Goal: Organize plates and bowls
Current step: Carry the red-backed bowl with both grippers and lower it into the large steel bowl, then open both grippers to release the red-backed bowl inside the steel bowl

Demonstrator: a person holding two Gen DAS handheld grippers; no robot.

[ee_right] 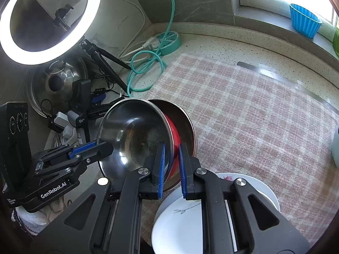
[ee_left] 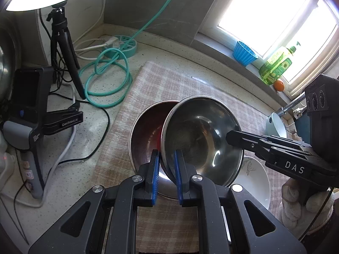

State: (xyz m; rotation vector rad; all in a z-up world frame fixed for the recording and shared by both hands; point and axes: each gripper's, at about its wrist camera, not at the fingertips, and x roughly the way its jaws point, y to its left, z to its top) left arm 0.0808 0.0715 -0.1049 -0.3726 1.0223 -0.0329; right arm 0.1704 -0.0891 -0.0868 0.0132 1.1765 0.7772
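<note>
Cable point(ee_left: 106, 80) coils at left on the counter point(ee_left: 70, 169). Left gripper point(ee_left: 166, 158) pinches the steel bowl's point(ee_left: 201, 135) near rim, tilting it into the red-lined bowl point(ee_left: 146, 139) on the checked cloth point(ee_left: 169, 80). Right gripper point(ee_right: 171, 150) pinches its opposite rim above white plates point(ee_right: 180, 222).

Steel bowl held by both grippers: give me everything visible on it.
The steel bowl is round, shiny inside with a rolled rim and a red outer wall. It is tilted, nested into a second steel bowl over the checked cloth. The left gripper and right gripper each pinch its rim, on opposite sides.
</note>
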